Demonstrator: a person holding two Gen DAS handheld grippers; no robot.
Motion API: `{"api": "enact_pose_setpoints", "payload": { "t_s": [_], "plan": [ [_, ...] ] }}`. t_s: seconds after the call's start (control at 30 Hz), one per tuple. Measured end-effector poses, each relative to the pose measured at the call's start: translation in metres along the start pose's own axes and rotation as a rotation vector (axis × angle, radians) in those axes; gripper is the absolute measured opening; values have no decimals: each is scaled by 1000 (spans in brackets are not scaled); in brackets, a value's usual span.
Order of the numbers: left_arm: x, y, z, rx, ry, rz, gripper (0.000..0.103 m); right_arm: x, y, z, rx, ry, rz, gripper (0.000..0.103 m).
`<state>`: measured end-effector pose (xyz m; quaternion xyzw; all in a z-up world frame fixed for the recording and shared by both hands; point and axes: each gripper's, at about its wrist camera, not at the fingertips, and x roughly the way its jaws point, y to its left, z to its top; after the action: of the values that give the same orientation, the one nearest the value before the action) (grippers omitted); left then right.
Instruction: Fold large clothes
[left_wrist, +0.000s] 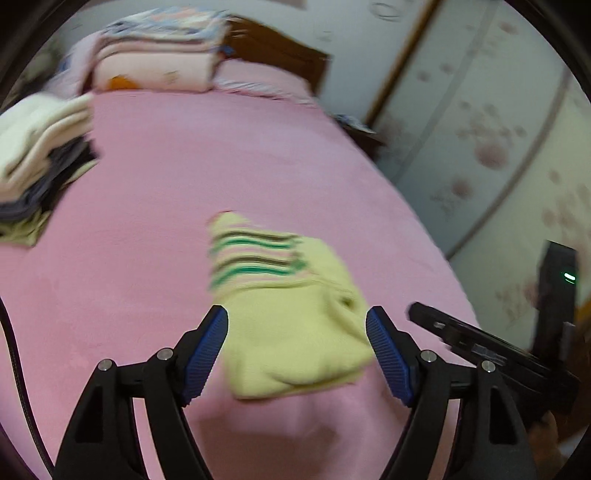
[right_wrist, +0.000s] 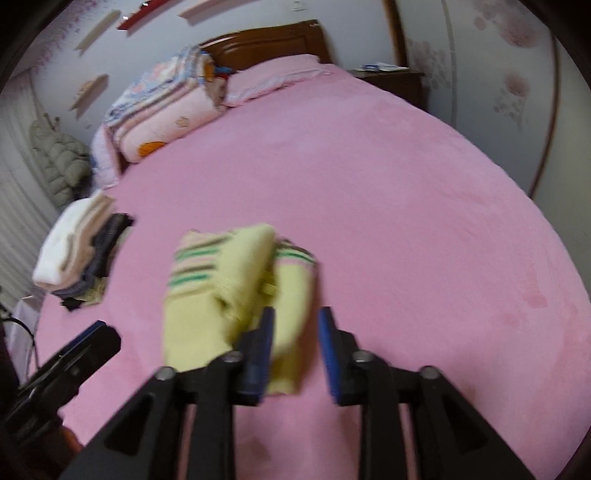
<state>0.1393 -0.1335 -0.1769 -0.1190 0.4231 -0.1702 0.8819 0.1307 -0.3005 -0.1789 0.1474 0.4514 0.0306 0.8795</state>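
While both spread and empty, left gripper (left_wrist: 297, 325) and right gripper (right_wrist: 297, 326) just short of the folded yellow garment (left_wrist: 295, 325).

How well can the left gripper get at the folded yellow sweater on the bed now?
Probably yes. The left gripper is open, with the yellow sweater lying directly ahead between its fingers on the pink bed. Nothing lies between them; the right gripper hovers at the sweater's other side.

Black hand-held gripper (left_wrist: 297, 332) frames (silver pivot screws), ribbed blue pads (left_wrist: 205, 354).
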Motion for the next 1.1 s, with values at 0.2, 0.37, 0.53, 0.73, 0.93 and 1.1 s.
{"api": "enact_pose_setpoints", "payload": {
  "t_s": [0.2, 0.37, 0.53, 0.73, 0.93, 1.1],
  "plan": [
    [53, 29, -1, -32, 129, 157, 76, 35, 35, 6, -78, 59, 52, 55],
    [72, 35, 0, -74, 141, 138, 76, 69, 38, 0, -96, 126, 47, 18],
    [91, 35, -2, -64, 174, 115, 75, 71, 2, -18, 129, 125, 101, 16],
    [110, 36, -24, -49, 210, 84, 73, 89, -30, -57, 300, 174, 145, 13],
    [113, 39, -29, -39, 214, 71, 74, 91, -27, -57, 235, 170, 135, 13],
    [93, 34, -20, 18, 230, 68, 84, 65, -12, -38, 128, 169, 84, 32]
  ]
}}
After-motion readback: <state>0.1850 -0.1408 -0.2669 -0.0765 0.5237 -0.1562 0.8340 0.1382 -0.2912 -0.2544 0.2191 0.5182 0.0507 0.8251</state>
